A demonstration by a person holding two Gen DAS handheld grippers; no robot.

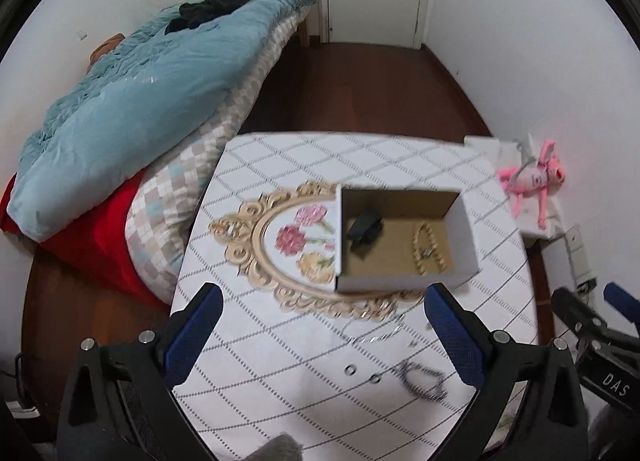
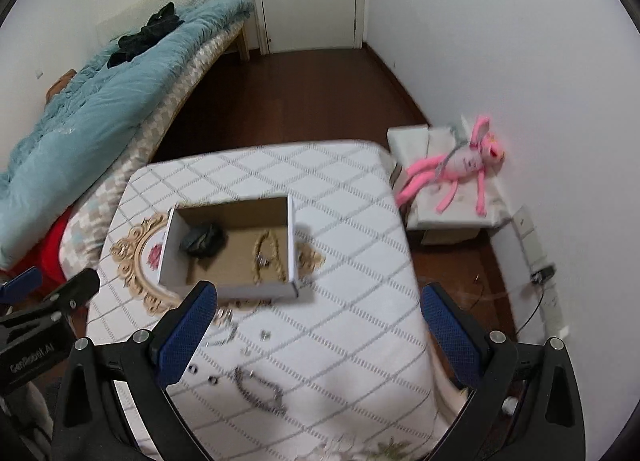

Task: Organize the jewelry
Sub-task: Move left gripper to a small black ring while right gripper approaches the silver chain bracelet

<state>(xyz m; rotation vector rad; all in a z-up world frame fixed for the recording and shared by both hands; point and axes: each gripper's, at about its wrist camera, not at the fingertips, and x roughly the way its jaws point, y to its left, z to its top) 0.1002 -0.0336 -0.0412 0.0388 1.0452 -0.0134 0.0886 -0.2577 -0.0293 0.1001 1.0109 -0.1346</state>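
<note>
The task looked partly done. An open cardboard box [image 1: 404, 239] sat on the quilted white desk [image 1: 304, 345], and it served as the landmark for everything else. Inside the box, toward its left wall, lay a dark hair clip [image 1: 365, 226], and toward its right wall a pale beaded necklace [image 1: 428, 247]; those two pieces seemed already sorted. On the near side of the box, loose on the desk, lay what was left: a thin silver chain [image 1: 376, 331] just in front of the box, two small rings [image 1: 362, 374] further toward the camera, a dark beaded bracelet [image 1: 424, 379] beside them, and a few tiny pieces [image 2: 266, 335] too small to identify. An ornate gold-framed flower print [image 1: 280, 249] reached out from under the left side of the box. The left gripper [image 1: 324, 337] hovered over the near part of the desk in front of the box, its blue fingers spread wide and holding nothing. The right gripper [image 2: 320, 335] hung on the same near side of the box, likewise spread and empty. Judging by the count, roughly a third of the items were in, and the bracelet, being nearest, was a likely next pick.
</note>
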